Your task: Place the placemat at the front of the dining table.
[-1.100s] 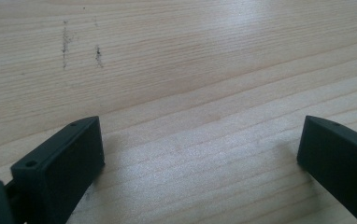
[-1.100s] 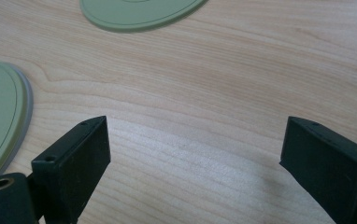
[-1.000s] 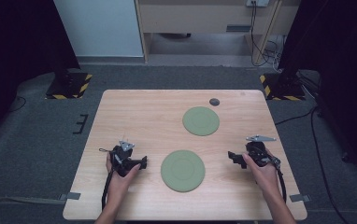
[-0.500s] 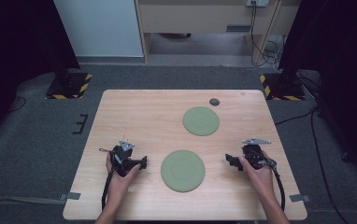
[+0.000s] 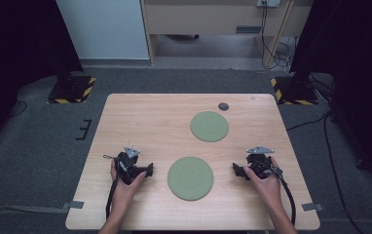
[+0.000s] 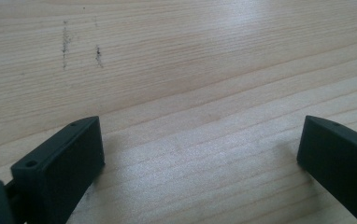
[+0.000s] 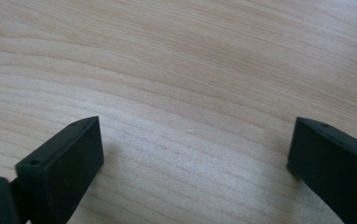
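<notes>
Two flat green round discs lie on the wooden table (image 5: 150, 126): one near disc (image 5: 190, 178) at the front middle, one far disc (image 5: 209, 126) behind it to the right. My left gripper (image 5: 149, 169) rests on the table left of the near disc, jaws pointing toward it. My right gripper (image 5: 235, 169) rests right of that disc, jaws pointing left. In the left gripper view the left gripper (image 6: 200, 144) stands open over bare wood. The right gripper (image 7: 195, 149) is likewise open over bare wood in its own view. Nothing sits between either pair of jaws.
A small dark round knob (image 5: 223, 106) lies near the table's far edge, behind the far disc. Grey carpet surrounds the table, with two black stands on yellow-striped bases (image 5: 71, 87) at the back corners and a cable (image 5: 289, 195) trailing from the right gripper.
My right gripper has shifted slightly left and toward the front edge, closer to the near disc. The left gripper has stayed put.
</notes>
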### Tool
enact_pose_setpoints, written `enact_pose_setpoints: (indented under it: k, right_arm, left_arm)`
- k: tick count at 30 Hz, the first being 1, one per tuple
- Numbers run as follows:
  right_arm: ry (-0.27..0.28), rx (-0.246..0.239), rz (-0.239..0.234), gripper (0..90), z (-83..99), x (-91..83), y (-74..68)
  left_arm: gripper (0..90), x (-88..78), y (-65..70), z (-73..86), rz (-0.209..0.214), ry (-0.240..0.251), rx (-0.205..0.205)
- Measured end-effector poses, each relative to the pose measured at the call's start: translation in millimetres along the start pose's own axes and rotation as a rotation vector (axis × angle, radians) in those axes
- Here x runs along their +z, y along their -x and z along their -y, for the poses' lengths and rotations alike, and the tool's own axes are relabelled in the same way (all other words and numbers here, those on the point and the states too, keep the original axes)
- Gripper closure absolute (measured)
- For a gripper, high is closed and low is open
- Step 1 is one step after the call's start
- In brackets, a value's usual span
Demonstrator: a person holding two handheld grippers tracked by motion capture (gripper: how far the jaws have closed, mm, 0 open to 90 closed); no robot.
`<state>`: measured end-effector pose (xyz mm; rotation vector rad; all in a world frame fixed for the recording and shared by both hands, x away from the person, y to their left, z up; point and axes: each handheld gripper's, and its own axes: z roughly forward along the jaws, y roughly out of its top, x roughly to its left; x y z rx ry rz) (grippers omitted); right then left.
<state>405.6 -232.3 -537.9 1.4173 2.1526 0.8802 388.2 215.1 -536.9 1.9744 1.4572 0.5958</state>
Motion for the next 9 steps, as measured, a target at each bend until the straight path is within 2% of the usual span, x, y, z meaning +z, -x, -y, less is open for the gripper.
enact_pose_setpoints:
  k: [5,6,9]
  right_arm:
    - [0.014,0.009,0.006,2.5,4.9,-3.2,6.7]
    - [0.009,0.032,0.03,0.3,6.7,-4.5,9.2]
    - [0.009,0.04,0.036,0.3,7.0,-4.6,9.2]
  left_arm:
    - [0.0,0.0,0.0,0.0,0.0,0.0,0.0]
    - [0.0,0.0,0.0,0.0,0.0,0.0,0.0]
    - [0.0,0.0,0.0,0.0,0.0,0.0,0.0]
